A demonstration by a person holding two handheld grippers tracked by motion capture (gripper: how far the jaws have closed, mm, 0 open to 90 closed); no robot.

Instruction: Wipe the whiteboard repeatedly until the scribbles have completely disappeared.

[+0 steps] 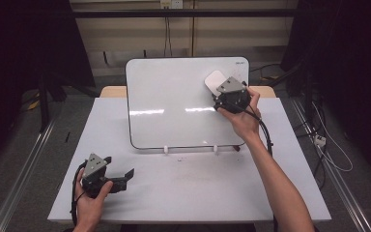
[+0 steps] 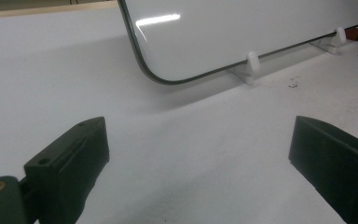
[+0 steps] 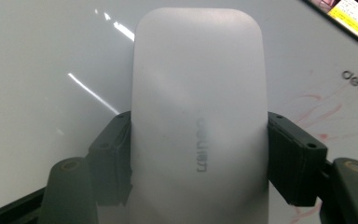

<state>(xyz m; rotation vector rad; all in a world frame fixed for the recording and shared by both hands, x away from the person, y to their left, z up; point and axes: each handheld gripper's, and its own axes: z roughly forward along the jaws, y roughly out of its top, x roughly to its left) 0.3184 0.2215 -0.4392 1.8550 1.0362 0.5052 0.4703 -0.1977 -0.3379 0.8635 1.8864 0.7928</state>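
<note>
- Eraser (image 3: 198,116): white rounded block clamped between the right gripper (image 1: 224,91) fingers across its long sides, face against the whiteboard (image 1: 174,106) upper corner.
- Handling, judged: light, rigid, smooth shell; may slip, so grip mid-length.
- Faint red marks (image 3: 326,116) lie just beside the fingers.
- Left gripper (image 1: 121,175): fingers spread, empty, resting low over the surface (image 1: 188,188).

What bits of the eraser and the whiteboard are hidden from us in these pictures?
- Eraser: its wiping face is turned away in the right gripper view; its lower end is cut off by the bottom edge.
- Eraser in the high view: partly covered by the right gripper.
- Whiteboard: the faint red marks are too smeared to read.
- Whiteboard top: cut off by the upper edge in the left gripper view.
</note>
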